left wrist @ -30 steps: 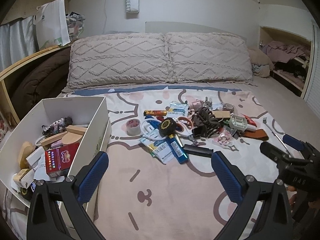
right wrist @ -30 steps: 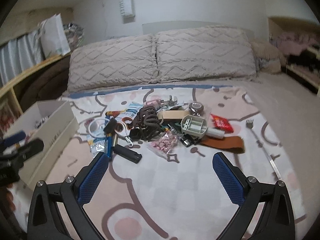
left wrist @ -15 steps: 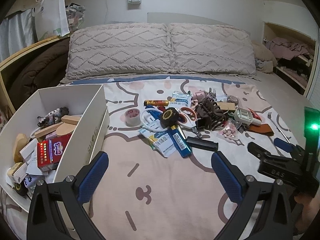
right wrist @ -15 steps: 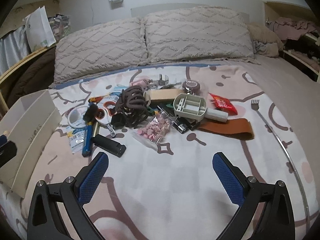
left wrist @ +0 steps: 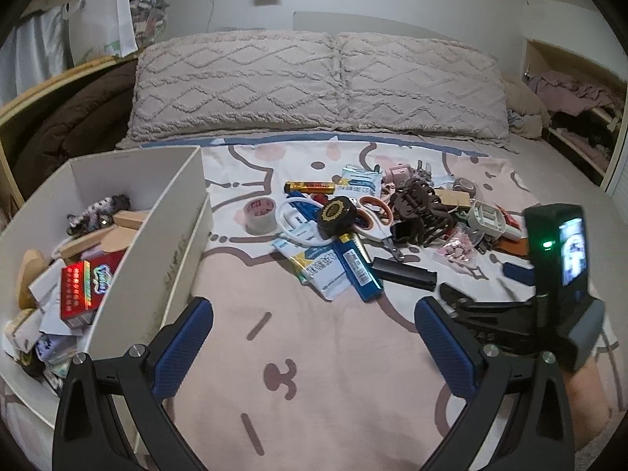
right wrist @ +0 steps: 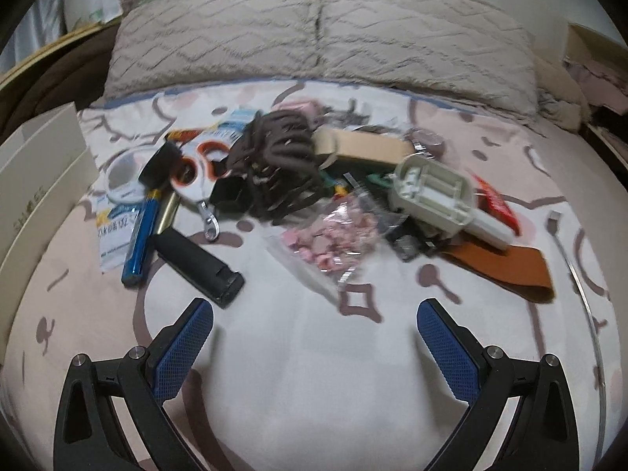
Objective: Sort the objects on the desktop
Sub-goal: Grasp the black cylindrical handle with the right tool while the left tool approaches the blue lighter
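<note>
The left gripper (left wrist: pixel 314 347) is spread wide with nothing between its blue pads, hovering over a bare stretch of the cartoon-print bedspread (left wrist: pixel 314 392). Just to its left stands the white sorting box (left wrist: pixel 172 235), already holding a red packet (left wrist: pixel 84 288) and other odds and ends. Ahead of it lies the pile of objects to sort: a roll of tape (left wrist: pixel 260 215) ahead and slightly left, a round black-and-gold tin (left wrist: pixel 336 212) straight ahead, a blue lighter (left wrist: pixel 359 267) and a black rectangular case (left wrist: pixel 404 273) nearest the fingertips, and a brown hair claw (left wrist: pixel 422 212) ahead to the right. To its right, close by, the right gripper (left wrist: pixel 506 294) shows from the side, a green light lit on its body.

The right gripper (right wrist: pixel 314 347) is likewise fully open and empty, over the bedspread (right wrist: pixel 314 392). The view is motion-blurred, so small items are hard to name. The black case (right wrist: pixel 196 265) lies just ahead of its left finger, the blue lighter (right wrist: pixel 141 231) further left. Straight ahead sits a clear bag of pink pieces (right wrist: pixel 333 239), with the brown hair claw (right wrist: pixel 274 168) beyond it. Ahead to the right are a cream plastic brush-like tool (right wrist: pixel 435 196), a brown leather strap (right wrist: pixel 506 271), and what seems to be a thin metal back scratcher (right wrist: pixel 569 259) at far right. The white box (right wrist: pixel 43 165) stands far left.
</note>
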A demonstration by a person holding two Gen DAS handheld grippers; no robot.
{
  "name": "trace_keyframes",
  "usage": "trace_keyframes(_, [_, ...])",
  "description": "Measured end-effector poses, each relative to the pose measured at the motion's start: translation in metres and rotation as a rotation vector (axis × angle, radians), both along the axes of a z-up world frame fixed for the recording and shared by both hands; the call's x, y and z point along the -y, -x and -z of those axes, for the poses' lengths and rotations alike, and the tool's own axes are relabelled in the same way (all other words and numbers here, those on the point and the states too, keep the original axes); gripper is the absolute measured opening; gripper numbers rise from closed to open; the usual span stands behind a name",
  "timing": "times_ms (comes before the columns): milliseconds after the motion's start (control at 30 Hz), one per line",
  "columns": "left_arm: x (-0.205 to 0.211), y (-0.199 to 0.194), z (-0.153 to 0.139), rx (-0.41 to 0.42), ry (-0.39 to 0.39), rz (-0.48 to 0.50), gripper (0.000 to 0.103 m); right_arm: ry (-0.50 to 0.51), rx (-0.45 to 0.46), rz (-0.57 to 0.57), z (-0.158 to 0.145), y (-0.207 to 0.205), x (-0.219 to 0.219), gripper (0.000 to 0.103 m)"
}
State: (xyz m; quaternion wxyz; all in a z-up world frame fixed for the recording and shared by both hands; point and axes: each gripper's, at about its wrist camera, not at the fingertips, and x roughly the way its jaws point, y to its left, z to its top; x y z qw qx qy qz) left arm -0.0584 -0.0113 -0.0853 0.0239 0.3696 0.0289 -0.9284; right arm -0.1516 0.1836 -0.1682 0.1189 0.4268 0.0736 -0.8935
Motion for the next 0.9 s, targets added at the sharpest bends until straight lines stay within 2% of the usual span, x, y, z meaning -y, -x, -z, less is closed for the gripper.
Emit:
trace_keyframes(233, [0.004, 0.004, 0.006, 0.019, -0.007, -0.005, 0.103, -0.034, 0.016, -0.122, 0.007, 0.005, 0.023, 0.103])
trace_keyframes(267, [0.004, 0.005, 0.007, 0.022, -0.005, -0.007, 0.103, -0.04, 0.015, -0.139, 0.008, 0.005, 0.027, 0.098])
trace_keyframes(533, [0.001, 0.015, 0.024, 0.044, -0.014, 0.016, 0.103, -0.043, -0.012, -0.214, 0.009, 0.011, 0.039, 0.096])
trace_keyframes(600, [-0.001, 0.018, 0.029, 0.049, -0.023, 0.029, 0.103, -0.018, -0.008, -0.248, 0.009, 0.013, 0.04, 0.082])
trace_keyframes(633, [-0.002, 0.02, 0.032, 0.052, -0.031, 0.034, 0.103, 0.0, -0.003, -0.266, 0.009, 0.013, 0.041, 0.07])
trace_keyframes(667, [-0.003, 0.021, 0.034, 0.055, -0.042, 0.037, 0.103, 0.015, -0.002, -0.282, 0.009, 0.013, 0.042, 0.062])
trace_keyframes(700, [-0.003, 0.023, 0.037, 0.059, -0.058, 0.041, 0.103, 0.022, -0.005, -0.293, 0.009, 0.012, 0.042, 0.061])
trace_keyframes(767, [-0.005, 0.027, 0.042, 0.066, -0.085, 0.048, 0.103, 0.032, -0.01, -0.316, 0.008, 0.009, 0.043, 0.05])
trace_keyframes(833, [-0.006, 0.03, 0.047, 0.075, -0.109, 0.054, 0.103, 0.03, -0.017, -0.337, 0.008, 0.007, 0.046, 0.044])
trace_keyframes(900, [-0.007, 0.033, 0.051, 0.082, -0.127, 0.056, 0.103, 0.027, -0.023, -0.353, 0.007, 0.004, 0.049, 0.041])
